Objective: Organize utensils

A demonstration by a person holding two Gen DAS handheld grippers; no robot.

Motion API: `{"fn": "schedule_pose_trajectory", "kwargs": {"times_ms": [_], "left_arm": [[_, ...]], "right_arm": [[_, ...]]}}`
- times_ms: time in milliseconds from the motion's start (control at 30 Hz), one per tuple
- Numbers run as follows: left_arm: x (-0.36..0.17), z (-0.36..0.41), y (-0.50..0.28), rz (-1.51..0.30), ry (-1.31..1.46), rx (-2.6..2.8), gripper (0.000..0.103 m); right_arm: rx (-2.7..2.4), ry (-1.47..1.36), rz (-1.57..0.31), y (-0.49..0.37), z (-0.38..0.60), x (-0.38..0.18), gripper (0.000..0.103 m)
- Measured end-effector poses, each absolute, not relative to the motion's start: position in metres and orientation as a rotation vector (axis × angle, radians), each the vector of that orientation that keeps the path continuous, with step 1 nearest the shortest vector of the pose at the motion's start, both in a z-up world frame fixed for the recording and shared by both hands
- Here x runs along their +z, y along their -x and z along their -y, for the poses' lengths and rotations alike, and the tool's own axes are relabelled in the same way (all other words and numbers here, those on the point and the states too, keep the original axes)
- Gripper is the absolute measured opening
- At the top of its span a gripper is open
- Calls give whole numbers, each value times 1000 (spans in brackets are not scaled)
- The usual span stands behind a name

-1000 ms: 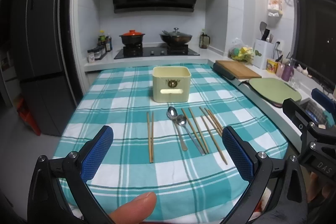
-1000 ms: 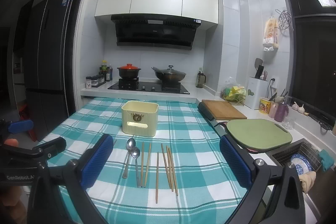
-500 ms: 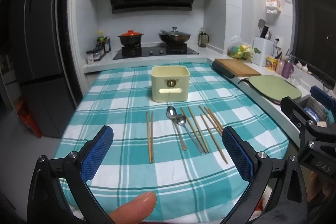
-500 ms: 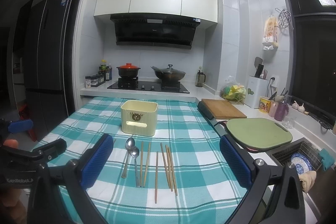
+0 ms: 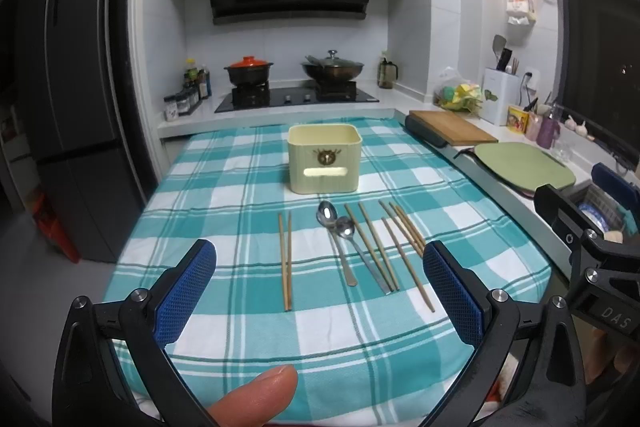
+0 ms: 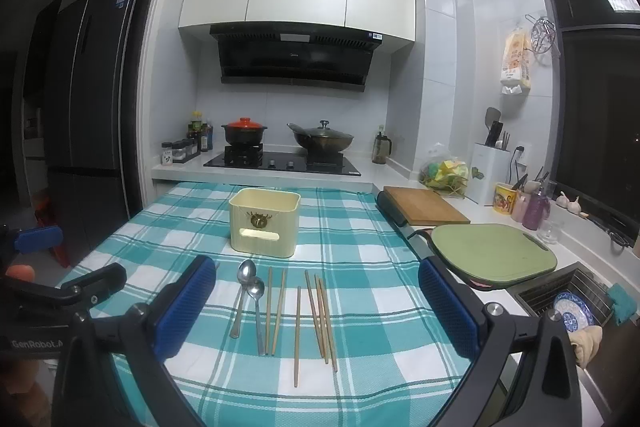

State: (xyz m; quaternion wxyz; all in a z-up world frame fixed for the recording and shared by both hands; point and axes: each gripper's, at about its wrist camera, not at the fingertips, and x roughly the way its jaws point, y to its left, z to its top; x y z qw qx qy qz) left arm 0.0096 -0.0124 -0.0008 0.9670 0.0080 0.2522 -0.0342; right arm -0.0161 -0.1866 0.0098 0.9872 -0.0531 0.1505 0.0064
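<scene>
A cream utensil holder (image 5: 325, 158) (image 6: 264, 223) stands on the teal checked tablecloth (image 5: 224, 187) (image 6: 352, 251). In front of it lie two metal spoons (image 5: 338, 235) (image 6: 249, 297) and several wooden chopsticks (image 5: 390, 247) (image 6: 316, 311). One chopstick pair (image 5: 285, 257) lies apart to the left. My left gripper (image 5: 318, 285) is open and empty, near the table's front edge. My right gripper (image 6: 318, 301) is open and empty, to the right of the left one.
A wooden board (image 5: 452, 127) (image 6: 424, 205) and a green cutting board (image 5: 524, 167) (image 6: 494, 253) lie on the counter to the right. A sink with a blue plate (image 6: 572, 307) is at the right. A stove with pots (image 5: 294, 83) is behind. A fridge (image 5: 68, 107) stands at the left.
Both grippers have shifted slightly; the table items sit a little lower in the left view. Nothing on the table has moved.
</scene>
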Motion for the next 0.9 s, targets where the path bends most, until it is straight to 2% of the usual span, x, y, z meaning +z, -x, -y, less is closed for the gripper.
{"fn": "schedule_pose_trajectory", "kwargs": {"times_ms": [900], "left_arm": [[-9, 7, -25, -549, -6, -55, 103]], "right_arm": [[9, 104, -334, 3, 190, 2, 103]]}}
